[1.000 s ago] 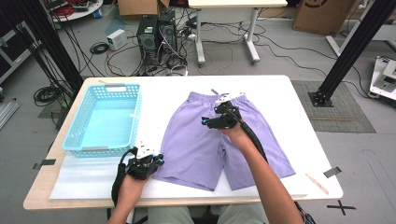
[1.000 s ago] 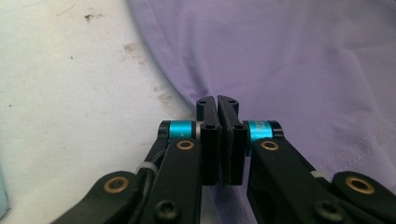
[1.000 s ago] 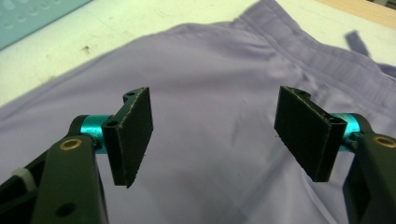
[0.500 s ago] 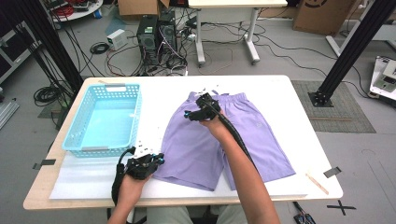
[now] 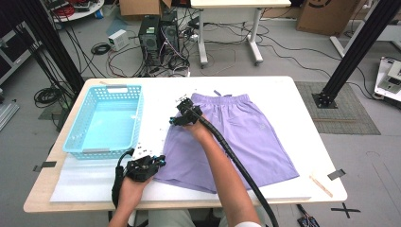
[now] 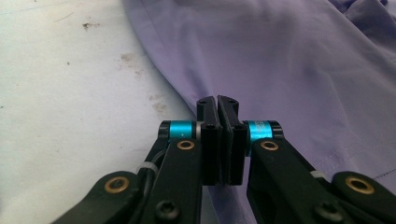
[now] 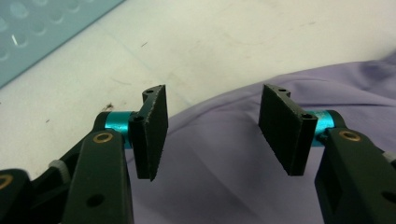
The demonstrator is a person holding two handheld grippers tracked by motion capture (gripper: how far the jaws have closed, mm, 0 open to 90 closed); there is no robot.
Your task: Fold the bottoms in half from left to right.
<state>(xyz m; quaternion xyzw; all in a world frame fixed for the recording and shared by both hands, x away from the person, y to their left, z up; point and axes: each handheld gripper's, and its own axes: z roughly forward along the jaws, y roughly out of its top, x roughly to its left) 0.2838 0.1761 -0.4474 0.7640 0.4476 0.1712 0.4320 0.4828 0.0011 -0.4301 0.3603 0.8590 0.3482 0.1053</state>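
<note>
Both of my grippers are on the purple shorts (image 5: 239, 135) now. My left gripper (image 6: 218, 105) sits with its jaws pinched tight together at the near left corner of the hem, and it looks to me as if the cloth's edge is caught between them, though the pads hide the seam itself. My right gripper (image 7: 212, 133) has travelled since a second ago from the middle of the waistband across to the shorts' left edge, near the waist, and its jaws have just been closing; they stand half apart, straddling the fabric edge without pressing it. The shorts lie flat on the white table (image 5: 302, 101), beside the blue basket (image 5: 106, 120). With both left corners nearly secured, I judge a fold or lift comes next.
</note>
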